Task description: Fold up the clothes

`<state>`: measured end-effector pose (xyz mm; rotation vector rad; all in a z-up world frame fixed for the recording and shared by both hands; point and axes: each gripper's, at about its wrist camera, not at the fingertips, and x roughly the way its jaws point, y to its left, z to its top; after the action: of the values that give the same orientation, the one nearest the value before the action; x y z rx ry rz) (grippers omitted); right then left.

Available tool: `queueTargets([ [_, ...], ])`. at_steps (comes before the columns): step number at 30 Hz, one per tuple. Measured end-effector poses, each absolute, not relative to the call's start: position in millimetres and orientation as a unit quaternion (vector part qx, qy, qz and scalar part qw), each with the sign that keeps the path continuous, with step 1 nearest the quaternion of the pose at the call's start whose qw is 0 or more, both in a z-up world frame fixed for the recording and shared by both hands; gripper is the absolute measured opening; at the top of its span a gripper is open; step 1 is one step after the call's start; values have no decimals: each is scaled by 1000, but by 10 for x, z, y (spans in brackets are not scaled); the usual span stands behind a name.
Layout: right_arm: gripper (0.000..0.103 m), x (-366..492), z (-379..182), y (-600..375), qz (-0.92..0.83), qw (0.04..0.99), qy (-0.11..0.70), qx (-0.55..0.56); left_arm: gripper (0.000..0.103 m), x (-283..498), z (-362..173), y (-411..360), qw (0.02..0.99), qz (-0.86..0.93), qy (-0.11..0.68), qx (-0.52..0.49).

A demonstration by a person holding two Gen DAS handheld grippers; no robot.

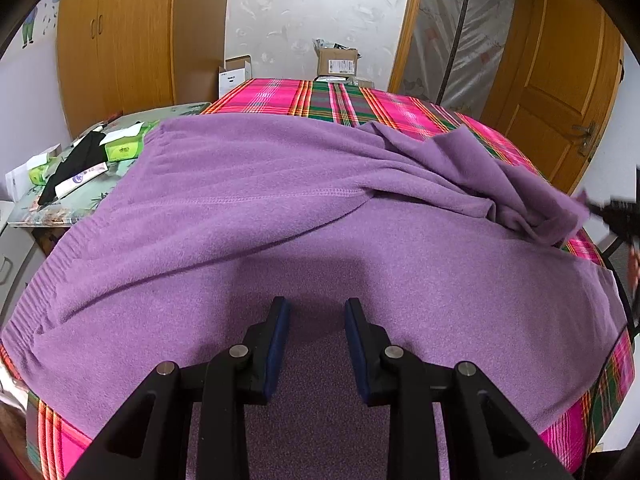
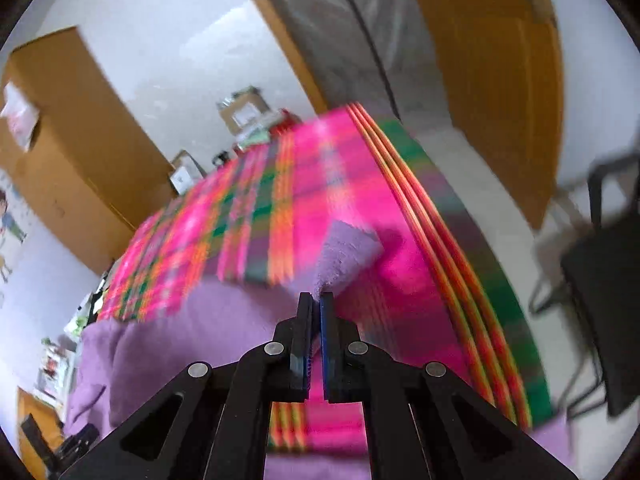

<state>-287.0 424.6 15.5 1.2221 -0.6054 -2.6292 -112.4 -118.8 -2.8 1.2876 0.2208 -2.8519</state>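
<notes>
Right tongs [image 2: 316, 300] pinched on corner of purple garment [image 1: 280, 208] over plaid-covered bed [image 1: 280, 94], left tongs [image 1: 318, 312] parted, empty, above same garment.

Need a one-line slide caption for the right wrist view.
Right tool pinches a corner of the purple fleece garment above the pink-and-green plaid bedsheet.

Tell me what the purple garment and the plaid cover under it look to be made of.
The purple garment looks like fleece or a brushed knit: matte, fuzzy nap, soft folds, a stitched seam and a ribbed edge. The plaid cover looks like thin woven cloth, probably cotton: flat, crisp pink, green and orange stripes, no pile. The right gripper pinches a corner of the garment, which bends limply.
</notes>
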Motion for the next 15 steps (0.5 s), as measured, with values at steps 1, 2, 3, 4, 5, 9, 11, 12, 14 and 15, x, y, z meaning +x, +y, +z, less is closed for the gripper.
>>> queueTargets([
  [1, 7, -2836, 77, 4273, -876, 89, -213, 423, 29, -1124, -27, -1187, 3, -909, 70, 411],
  [2, 10, -2804, 6, 4304, -869, 89, -223, 432, 29, -1124, -28, -1186, 3, -909, 69, 411],
  [3, 17, -2772, -65, 4335, -862, 89, -233, 441, 29, -1121, -27, -1181, 3, -909, 68, 411],
  [4, 20, -2741, -136, 4366, -854, 90, -243, 450, 29, -1117, -25, -1174, 4, -909, 66, 411],
  [5, 27, -2712, -163, 4396, -851, 94, -256, 449, 29, -1113, -23, -1168, 5, -909, 65, 411],
  [9, 33, -2769, -81, 4495, -855, 98, -279, 425, 29, -1122, -19, -1156, 7, -909, 59, 412],
  [11, 33, -2895, -58, 4537, -857, 99, -280, 422, 29, -1122, -17, -1157, 8, -909, 59, 412],
  [12, 33, -2964, -69, 4540, -854, 99, -282, 425, 29, -1122, -17, -1158, 8, -909, 60, 412],
  [14, 33, -3110, -121, 4520, -846, 101, -290, 435, 29, -1120, -16, -1155, 8, -909, 59, 412],
  [15, 33, -3168, -146, 4498, -844, 103, -292, 438, 29, -1119, -16, -1153, 9, -909, 58, 412],
])
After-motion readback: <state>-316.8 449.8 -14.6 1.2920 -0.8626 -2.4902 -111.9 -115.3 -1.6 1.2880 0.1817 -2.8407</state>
